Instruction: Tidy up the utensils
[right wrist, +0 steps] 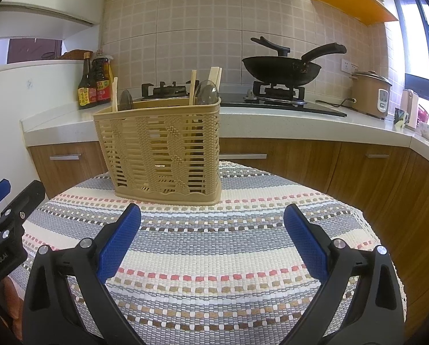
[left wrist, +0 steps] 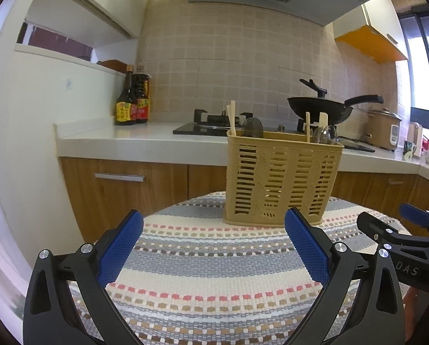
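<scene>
Both claws, left claw (left wrist: 213,240) and right claw (right wrist: 213,237), spread empty before the basket (right wrist: 162,149); a clumsy nudge could tip it, spilling chopsticks (right wrist: 192,87).

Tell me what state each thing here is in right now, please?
Left gripper: open, holding nothing.
Right gripper: open, holding nothing.
Utensil basket: upright on the striped cloth, holding chopsticks and spoons.
Wok: sitting on the burner, no flame visible.
Sauce bottles: upright, capped.
Rice cooker: lid closed.
</scene>
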The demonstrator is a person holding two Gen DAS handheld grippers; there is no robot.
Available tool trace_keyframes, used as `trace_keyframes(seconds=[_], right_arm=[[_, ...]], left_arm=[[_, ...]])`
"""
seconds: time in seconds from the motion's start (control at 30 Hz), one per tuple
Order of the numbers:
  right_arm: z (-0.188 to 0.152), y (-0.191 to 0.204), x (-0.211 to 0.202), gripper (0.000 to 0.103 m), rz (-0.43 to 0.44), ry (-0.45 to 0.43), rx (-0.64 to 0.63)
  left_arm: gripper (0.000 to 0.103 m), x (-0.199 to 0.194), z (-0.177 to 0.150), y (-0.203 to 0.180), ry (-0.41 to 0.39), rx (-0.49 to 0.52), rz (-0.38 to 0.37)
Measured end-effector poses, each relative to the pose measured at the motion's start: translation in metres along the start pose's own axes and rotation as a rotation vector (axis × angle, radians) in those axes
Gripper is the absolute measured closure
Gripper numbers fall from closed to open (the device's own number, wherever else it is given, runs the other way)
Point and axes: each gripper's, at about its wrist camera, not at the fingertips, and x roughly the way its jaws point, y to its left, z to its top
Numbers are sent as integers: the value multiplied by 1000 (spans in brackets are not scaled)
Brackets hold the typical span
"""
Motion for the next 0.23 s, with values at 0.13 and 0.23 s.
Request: trace_keyframes(seconds=[0.13,0.23], right_arm=[[0,0,0,8,-2,-1,-2],[0,-1,0,8,-2,-1,0]], left_arm=[[7,-1,-1,-7,4,33,-8],[7,2,-1,-6,13,29,-19]])
